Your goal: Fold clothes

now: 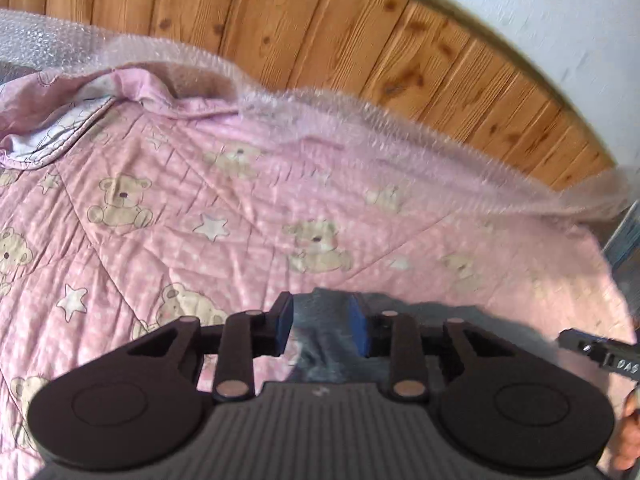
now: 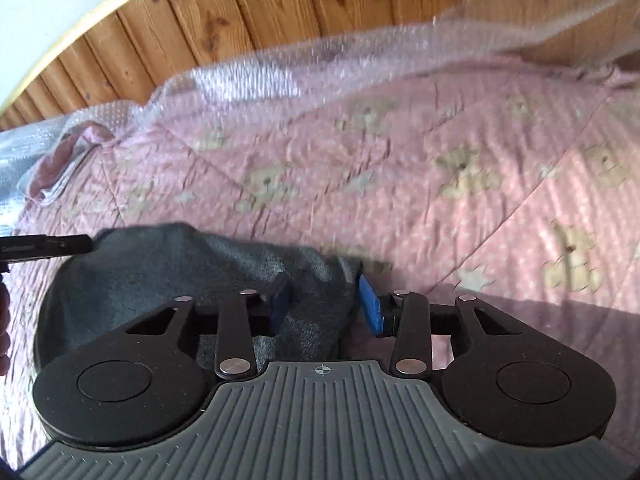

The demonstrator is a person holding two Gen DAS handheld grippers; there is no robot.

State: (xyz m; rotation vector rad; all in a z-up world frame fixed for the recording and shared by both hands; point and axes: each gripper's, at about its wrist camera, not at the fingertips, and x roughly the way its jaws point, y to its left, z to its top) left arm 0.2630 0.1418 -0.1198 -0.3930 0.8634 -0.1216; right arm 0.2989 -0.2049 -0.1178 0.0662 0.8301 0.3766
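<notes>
Left wrist view: the left gripper [image 1: 320,326] hangs with jaws apart over the grey garment [image 1: 326,340], pads clear of the cloth. The garment lies near the pink bear quilt's [image 1: 240,208] front edge, mostly hidden by the gripper body.

Right wrist view, blurred: the right gripper [image 2: 326,304] stands parted, and whether its pads touch the garment's [image 2: 160,268] right end is unclear. Bubble wrap [image 2: 360,60] lines the quilt's far edge.

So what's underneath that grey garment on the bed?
The grey garment lies on the pink teddy-bear quilt, which shows all around it. The quilt directly beneath, and anything tucked under, is covered.
</notes>
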